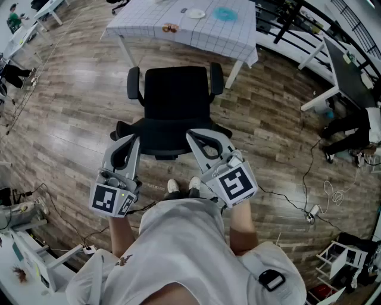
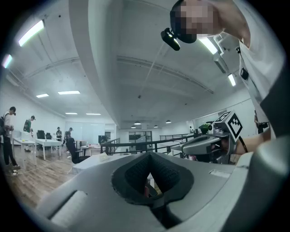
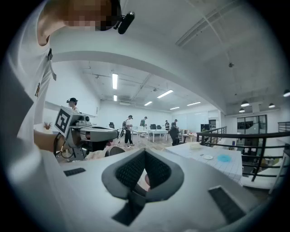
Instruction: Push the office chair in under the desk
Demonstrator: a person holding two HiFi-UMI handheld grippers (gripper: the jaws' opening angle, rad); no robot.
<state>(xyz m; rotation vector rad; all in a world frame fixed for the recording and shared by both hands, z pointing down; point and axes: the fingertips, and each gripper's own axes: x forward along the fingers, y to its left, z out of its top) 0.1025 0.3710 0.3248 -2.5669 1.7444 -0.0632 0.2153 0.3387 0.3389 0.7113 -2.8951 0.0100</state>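
A black office chair (image 1: 176, 98) stands on the wood floor, its seat facing a desk (image 1: 149, 24) under a white checked cloth. The chair sits a short way out from the desk's near edge. My left gripper (image 1: 133, 139) and right gripper (image 1: 191, 134) are both shut and empty, held side by side just over the chair's backrest (image 1: 169, 143). I cannot tell whether they touch it. In the left gripper view the shut jaws (image 2: 152, 158) point level at the desk (image 2: 88, 162). In the right gripper view the right gripper (image 3: 145, 156) also faces the desk (image 3: 199, 152).
A white plate (image 1: 196, 13) and a blue disc (image 1: 225, 13) lie on the desk. Cables (image 1: 309, 196) trail over the floor at the right, near another desk (image 1: 333, 77). A black railing (image 1: 297, 21) runs behind. Several people stand far off (image 3: 129, 129).
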